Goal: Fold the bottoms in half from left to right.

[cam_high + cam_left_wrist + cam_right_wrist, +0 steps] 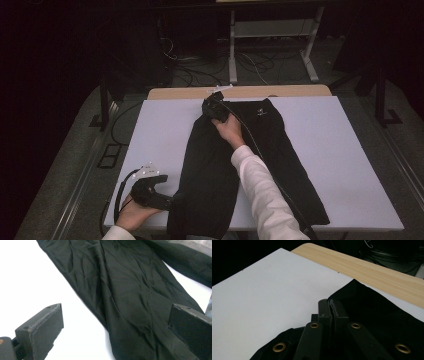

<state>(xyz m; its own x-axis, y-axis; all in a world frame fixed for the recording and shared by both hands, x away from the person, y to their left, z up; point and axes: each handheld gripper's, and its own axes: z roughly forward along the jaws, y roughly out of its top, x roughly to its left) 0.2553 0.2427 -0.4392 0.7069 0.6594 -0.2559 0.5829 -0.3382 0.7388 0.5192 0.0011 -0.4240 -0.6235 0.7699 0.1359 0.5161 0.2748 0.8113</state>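
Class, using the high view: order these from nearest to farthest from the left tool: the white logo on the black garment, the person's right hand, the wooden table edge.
From the left tool:
1. Right hand, mid-garment, toward the far end.
2. White logo, on the black garment's far right part.
3. Wooden table edge, along the far side.

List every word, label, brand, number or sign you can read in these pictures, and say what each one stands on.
No text can be read.
A small white mark, a logo or print, sits on the black garment near its far end in the high view; it is too small and blurred to read.
The white sheet under the garment bears no writing, and neither does the wooden table.
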